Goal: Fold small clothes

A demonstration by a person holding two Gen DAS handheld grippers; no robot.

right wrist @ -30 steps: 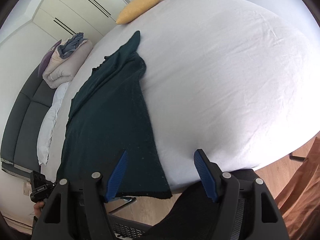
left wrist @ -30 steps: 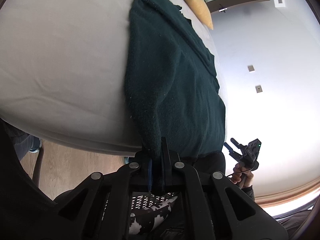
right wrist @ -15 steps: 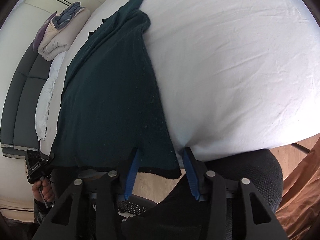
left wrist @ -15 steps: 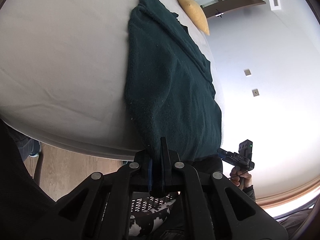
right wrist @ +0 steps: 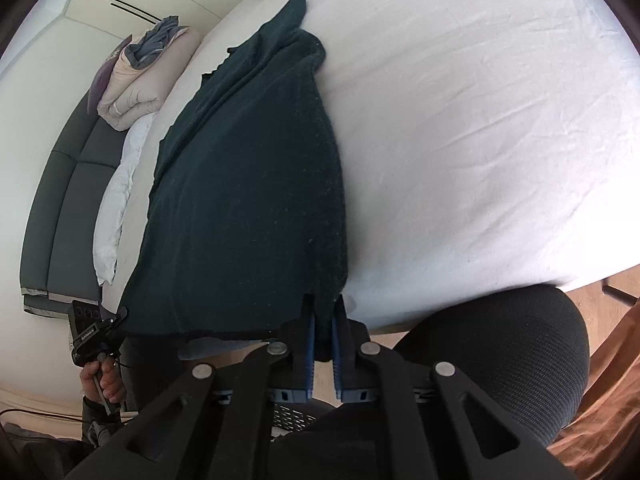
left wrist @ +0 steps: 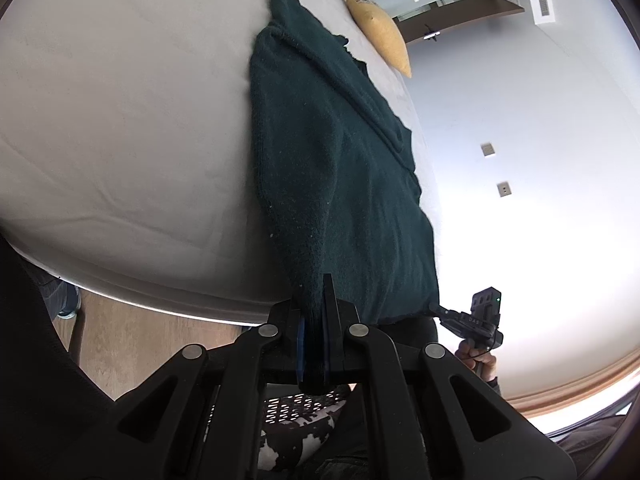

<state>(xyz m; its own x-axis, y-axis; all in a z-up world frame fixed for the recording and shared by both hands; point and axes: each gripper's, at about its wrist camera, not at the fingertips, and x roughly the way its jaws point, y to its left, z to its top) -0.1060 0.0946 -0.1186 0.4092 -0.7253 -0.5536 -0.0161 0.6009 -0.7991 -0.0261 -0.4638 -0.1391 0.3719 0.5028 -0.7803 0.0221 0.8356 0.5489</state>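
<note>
A: Where's the dark green knitted garment [right wrist: 248,184]?

B: Spread lengthwise on the white-sheeted bed [right wrist: 460,120], near hem over the edge. The left gripper [left wrist: 313,344] is clenched on one near corner, the right gripper [right wrist: 322,334] on the other.

A: Risks?

B: I'd judge the thick knit could slip from either pinch, or uneven lifting could skew the fold. The yellow pillow [left wrist: 378,28] lies well beyond.

You have lots of bare white bed [right wrist: 480,120] to the right of the dark green sweater [right wrist: 248,168]. On its other side the room is small: a folded quilt [right wrist: 136,84] and a grey sofa [right wrist: 56,184] sit close. A yellow pillow [left wrist: 380,32] blocks the far end
</note>
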